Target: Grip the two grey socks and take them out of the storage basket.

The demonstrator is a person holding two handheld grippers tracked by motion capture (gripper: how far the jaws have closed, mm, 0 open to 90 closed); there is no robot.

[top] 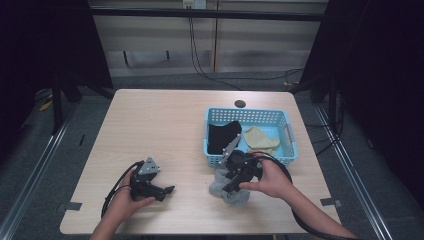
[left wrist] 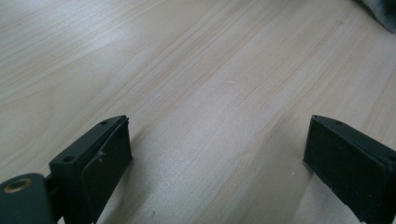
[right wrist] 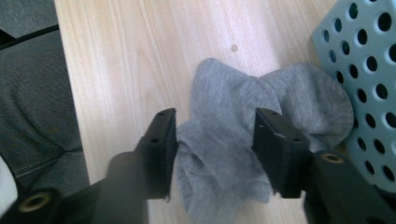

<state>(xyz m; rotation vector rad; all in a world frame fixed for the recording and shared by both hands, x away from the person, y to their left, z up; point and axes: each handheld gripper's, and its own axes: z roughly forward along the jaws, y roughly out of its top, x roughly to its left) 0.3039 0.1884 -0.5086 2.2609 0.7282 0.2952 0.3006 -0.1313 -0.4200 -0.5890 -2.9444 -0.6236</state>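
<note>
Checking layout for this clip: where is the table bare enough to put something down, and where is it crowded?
Bare: the table's far-left stretch, from the blue basket to the left edge, beyond the left gripper. Crowded: the near-right, where the right gripper straddles a grey sock beside the basket.

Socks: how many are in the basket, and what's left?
Done: a black sock and a beige sock lie in the blue basket. In hand: the right gripper has its jaws around the grey sock on the table. Left: lifting it in. The left gripper is open.
</note>
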